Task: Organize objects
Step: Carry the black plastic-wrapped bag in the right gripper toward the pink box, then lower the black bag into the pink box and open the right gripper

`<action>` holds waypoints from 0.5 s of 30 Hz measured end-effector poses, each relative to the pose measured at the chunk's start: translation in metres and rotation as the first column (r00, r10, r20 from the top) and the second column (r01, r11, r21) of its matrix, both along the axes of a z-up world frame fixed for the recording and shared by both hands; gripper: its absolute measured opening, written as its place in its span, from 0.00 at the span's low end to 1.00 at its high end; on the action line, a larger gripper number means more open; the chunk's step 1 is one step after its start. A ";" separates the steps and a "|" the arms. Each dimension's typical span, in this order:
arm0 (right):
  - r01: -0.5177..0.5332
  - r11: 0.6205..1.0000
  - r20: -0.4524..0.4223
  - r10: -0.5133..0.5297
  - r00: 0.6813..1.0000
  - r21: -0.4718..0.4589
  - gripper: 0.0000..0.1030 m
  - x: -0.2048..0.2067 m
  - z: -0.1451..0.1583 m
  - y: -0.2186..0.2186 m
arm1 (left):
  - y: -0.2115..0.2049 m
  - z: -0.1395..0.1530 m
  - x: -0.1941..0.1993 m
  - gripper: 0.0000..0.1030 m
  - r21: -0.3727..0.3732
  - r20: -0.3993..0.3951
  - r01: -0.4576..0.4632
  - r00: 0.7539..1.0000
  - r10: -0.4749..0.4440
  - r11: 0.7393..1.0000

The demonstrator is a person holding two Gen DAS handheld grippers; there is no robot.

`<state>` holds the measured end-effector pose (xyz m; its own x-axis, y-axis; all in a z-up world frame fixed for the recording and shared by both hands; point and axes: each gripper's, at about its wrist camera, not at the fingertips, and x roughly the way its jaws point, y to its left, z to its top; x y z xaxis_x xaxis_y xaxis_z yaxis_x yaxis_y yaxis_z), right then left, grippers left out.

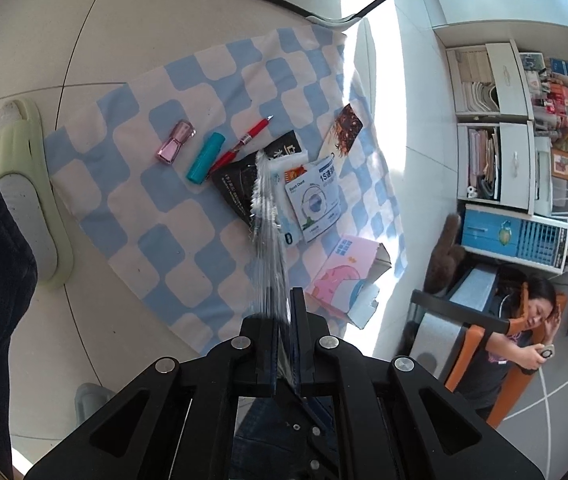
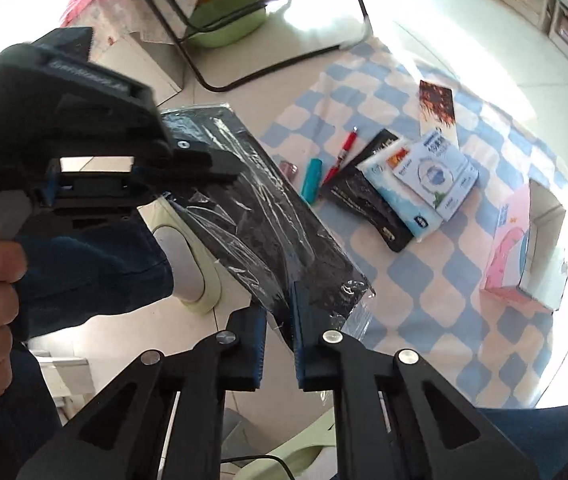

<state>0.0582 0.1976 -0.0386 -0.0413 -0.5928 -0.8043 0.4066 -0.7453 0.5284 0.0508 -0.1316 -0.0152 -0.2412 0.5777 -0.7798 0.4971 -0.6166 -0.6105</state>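
My left gripper (image 1: 282, 308) is shut on a black item in a clear plastic bag (image 1: 266, 216), seen edge-on above the checked cloth (image 1: 188, 236). In the right wrist view the same bag (image 2: 268, 220) hangs from the left gripper (image 2: 188, 148), and my right gripper (image 2: 278, 320) stands at the bag's lower corner with its jaws a little apart around the edge. On the cloth lie a pink nail polish bottle (image 1: 176, 142), a teal tube (image 1: 204, 158), a red pen (image 1: 244, 142), a black packet (image 1: 232, 184), white and blue packets (image 1: 313, 196), a bookmark (image 1: 343, 130) and a pink box (image 1: 343, 276).
My slippered foot (image 1: 28, 196) rests on the tile floor left of the cloth. A black wire rack (image 2: 252, 12) with a green basin stands beyond it. Shelves (image 1: 495, 128) and a seated person (image 1: 523, 328) are at the right.
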 end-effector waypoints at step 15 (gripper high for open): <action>0.702 0.712 0.213 -0.688 0.694 0.013 0.03 -0.086 -0.030 0.209 | 0.046 0.007 -0.026 0.53 -0.023 0.034 -0.018 0.999 0.018 1.000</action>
<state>-0.0281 0.4061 -0.0688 -0.3149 -0.5068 -0.8025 -0.3258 -0.7364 0.5929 0.0250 -0.0854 -0.0084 -0.2243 0.5554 -0.8007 0.5286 -0.6209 -0.5788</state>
